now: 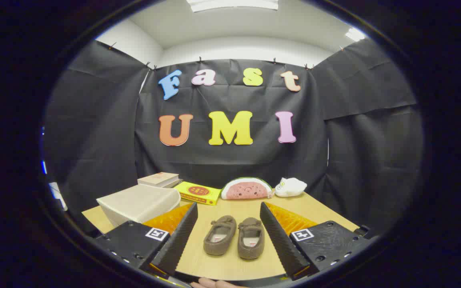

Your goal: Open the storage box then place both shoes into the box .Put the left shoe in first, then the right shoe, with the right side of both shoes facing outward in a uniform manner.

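A: Where are the shoes?
B: Two brown fuzzy slippers w/ bows, left shoe [219, 235] & right shoe [251, 237], side by side on table [230, 208], between spread gripper [228, 212] fingers.
A: Storage box?
B: Storage box [138, 205], beige, lid shut, far left.

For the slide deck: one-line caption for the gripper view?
Open gripper framing two brown slippers on the table, closed storage box ahead.

Brown shoes [234, 236], cream storage box [138, 204], yellow box [197, 193].
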`<state>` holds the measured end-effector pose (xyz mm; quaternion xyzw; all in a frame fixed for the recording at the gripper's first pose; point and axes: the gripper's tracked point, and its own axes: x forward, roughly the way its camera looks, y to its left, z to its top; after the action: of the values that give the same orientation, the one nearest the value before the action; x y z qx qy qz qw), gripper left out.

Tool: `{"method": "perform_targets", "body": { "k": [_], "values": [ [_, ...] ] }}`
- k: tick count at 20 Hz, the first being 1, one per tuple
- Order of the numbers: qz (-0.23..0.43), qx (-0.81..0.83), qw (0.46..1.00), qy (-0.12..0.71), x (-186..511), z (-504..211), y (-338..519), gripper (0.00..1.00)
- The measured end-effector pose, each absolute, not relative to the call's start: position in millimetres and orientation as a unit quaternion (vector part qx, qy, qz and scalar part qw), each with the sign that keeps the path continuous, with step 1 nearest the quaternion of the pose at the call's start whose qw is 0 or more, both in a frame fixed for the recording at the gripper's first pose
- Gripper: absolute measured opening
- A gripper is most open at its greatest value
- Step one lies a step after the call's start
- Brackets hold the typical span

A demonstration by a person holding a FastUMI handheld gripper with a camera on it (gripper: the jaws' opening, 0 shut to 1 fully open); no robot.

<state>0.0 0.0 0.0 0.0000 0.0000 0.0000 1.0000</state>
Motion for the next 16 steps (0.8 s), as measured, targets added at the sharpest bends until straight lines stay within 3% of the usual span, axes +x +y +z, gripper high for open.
{"method": "perform_targets", "body": {
  "k": [16],
  "values": [
    [-0.005,0.015,1.0,0.015,10,-10,-16,0.95]
  ]
}}
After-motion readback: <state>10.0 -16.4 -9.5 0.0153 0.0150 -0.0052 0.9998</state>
